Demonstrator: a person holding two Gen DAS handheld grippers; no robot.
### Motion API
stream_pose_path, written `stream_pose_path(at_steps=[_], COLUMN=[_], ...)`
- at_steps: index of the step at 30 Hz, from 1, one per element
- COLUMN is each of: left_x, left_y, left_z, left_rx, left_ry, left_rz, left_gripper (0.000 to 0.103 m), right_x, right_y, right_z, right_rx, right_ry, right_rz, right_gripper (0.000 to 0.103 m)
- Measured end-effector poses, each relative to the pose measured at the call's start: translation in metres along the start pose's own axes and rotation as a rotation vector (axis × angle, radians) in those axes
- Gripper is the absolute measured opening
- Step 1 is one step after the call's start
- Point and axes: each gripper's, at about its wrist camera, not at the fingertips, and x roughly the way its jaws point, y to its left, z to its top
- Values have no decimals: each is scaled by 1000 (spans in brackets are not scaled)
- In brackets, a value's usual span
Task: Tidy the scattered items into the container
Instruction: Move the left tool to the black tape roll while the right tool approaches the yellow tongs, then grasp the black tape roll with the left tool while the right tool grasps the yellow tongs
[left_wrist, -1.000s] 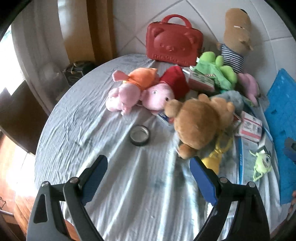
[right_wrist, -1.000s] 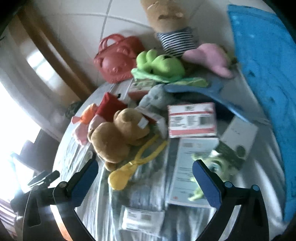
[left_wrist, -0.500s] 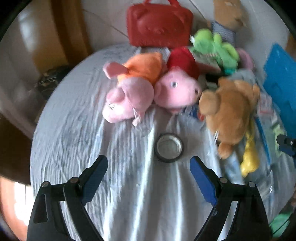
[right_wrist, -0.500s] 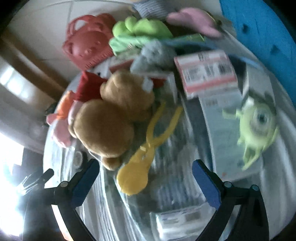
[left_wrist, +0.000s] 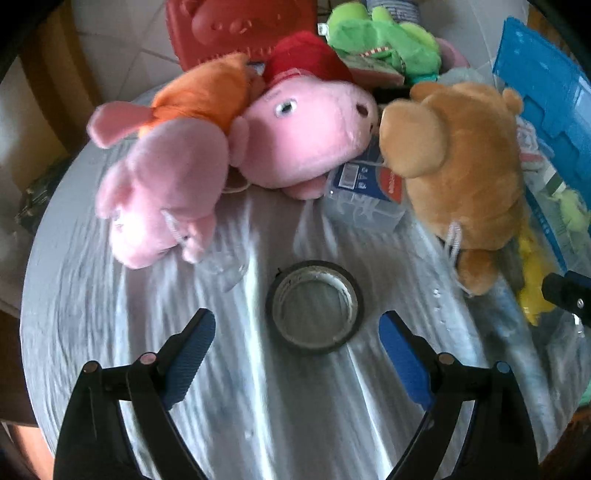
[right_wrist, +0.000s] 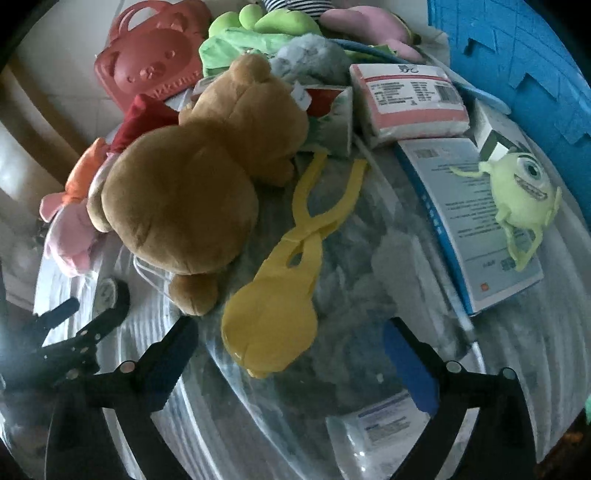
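Note:
A black tape roll (left_wrist: 352, 317) lies flat on the grey cloth, just ahead of my left gripper (left_wrist: 295, 325), which is open and not touching it. My right gripper (right_wrist: 288, 328) hangs over the round head of a yellow plastic scoop-tongs (right_wrist: 269, 332); its jaws are opening and the pads stand clear of it. A brown bear plush (right_wrist: 192, 192) lies left of the tongs. The blue container (right_wrist: 517, 55) stands at the right edge of the table, also visible from the left wrist as the blue container (left_wrist: 546, 92).
Two pink plush toys (left_wrist: 306, 136) (left_wrist: 166, 177), a green plush (left_wrist: 384, 40) and a red bear case (left_wrist: 240, 29) crowd the back. A green one-eyed toy (right_wrist: 524, 192) lies on a white box (right_wrist: 472, 229). A tissue pack (right_wrist: 410, 99) lies behind it.
Both grippers have come down closer to the table. The tape roll now sits right in front of the left fingers, and the yellow tongs' head has come between the right fingers.

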Motion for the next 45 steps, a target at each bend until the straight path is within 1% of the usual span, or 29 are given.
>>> stream_pose_path(at_steps=[2, 5, 6, 7, 8, 9, 10, 11, 12, 13, 17, 19, 21, 22, 25, 28, 30, 33, 36, 37, 39, 41, 45], left_x=[10, 13, 13, 11, 9, 7, 5, 4, 4, 3, 2, 0, -3, -7, -27, -45, -55, -58, -65, -66, -60, -61, -62], left_y=[-2, 0, 2, 2, 2, 1, 1, 1, 2, 3, 4, 6, 9, 11, 17, 21, 24, 29, 33, 35, 24, 19, 5], left_z=[1, 2, 2, 2, 2, 3, 3, 4, 5, 6, 8, 9, 9, 9, 13, 21, 24, 18, 21, 23, 17, 16, 16], left_rx=[10, -5, -9, -3, 9, 21, 29, 32, 30, 27, 23, 28, 32, 33, 20, 2, -6, -27, -31, -25, -10, 23, 87], left_ry=[-6, -35, -37, -40, -43, -47, -47, -43, -40, -41, -48, -49, -46, -55, -93, -105, -107, -108, -116, -117, -115, -117, -100], left_rz=[11, -15, -35, -50, -59, -68, -74, -78, -81, -83, -87, -95, -107, -104, -104, -110, -95, -97, -87, -86, -75, -54, 10], left_gripper=[91, 91, 85, 82, 72, 63, 59, 57, 57, 57, 58, 57, 56, 56, 56, 56, 56, 56, 56, 56, 56, 56, 57], right_x=[6, 14, 16, 19, 21, 24, 24, 25, 25, 25, 25, 24, 22, 20, 10, -11, -24, -51, -52, -55, -52, -53, -54], right_y=[2, 2, 2, 1, -1, -2, -1, -1, -1, -1, -1, -1, 0, -1, -6, -9, -11, -18, -17, -18, -16, -14, -9], right_z=[-2, -4, -4, -5, -6, -7, -7, -7, -7, -5, 2, 3, 4, 4, 6, 11, 14, 22, 17, 19, 6, 3, -3], right_rx=[3, 11, 14, 20, 26, 30, 27, 22, 17, 20, 23, 13, -5, -12, -11, -11, -12, -15, -12, -13, -17, -22, -33], right_ry=[-22, -44, -49, -50, -50, -49, -50, -53, -55, -55, -59, -64, -65, -64, -63, -90, -107, -127, -139, -140, -137, -138, -140], right_rz=[-17, -34, -38, -38, -38, -36, -39, -44, -48, -48, -63, -71, -74, -66, -47, -31, -22, -6, 3, 6, 6, 6, 10], right_gripper=[101, 101, 101, 101, 101, 98, 84, 75, 71, 70, 72, 71, 57, 53, 53, 52, 52, 52, 52, 52, 52, 52, 52])
